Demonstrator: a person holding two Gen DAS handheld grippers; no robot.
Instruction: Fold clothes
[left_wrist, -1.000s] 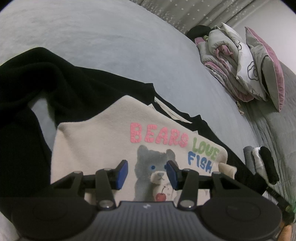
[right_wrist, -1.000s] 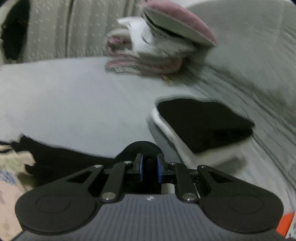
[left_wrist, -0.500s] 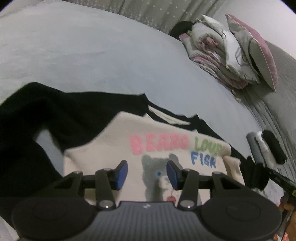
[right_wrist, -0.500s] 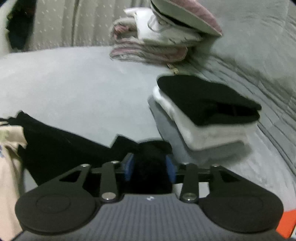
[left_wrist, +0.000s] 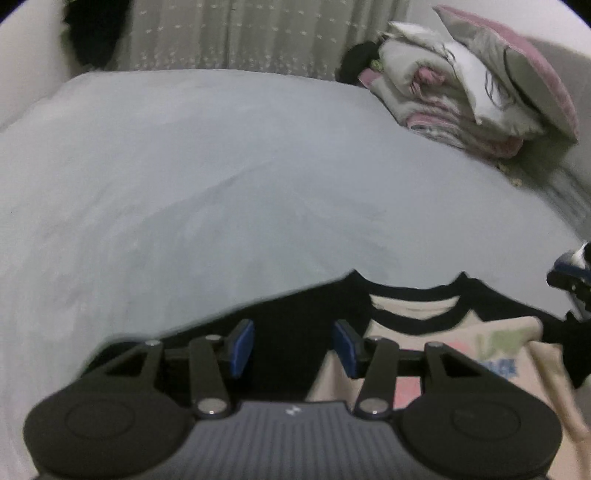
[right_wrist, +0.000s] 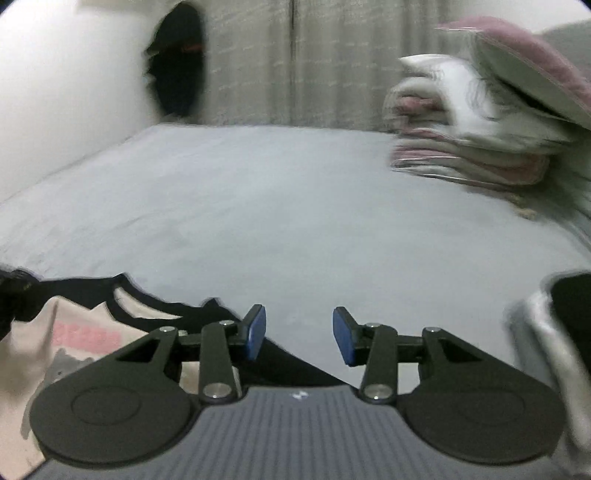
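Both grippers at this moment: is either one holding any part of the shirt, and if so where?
Nothing is held. The left gripper is open over the shirt's black shoulder, its fingers clear of the cloth. The right gripper is open with only grey bedsheet between.

Blurred folded stack (right_wrist: 554, 354), cut by right edge

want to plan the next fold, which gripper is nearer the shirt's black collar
Left. The left gripper hovers over the shirt's black shoulder beside the black collar. The right gripper hangs past the shirt's other edge, over grey bedsheet.
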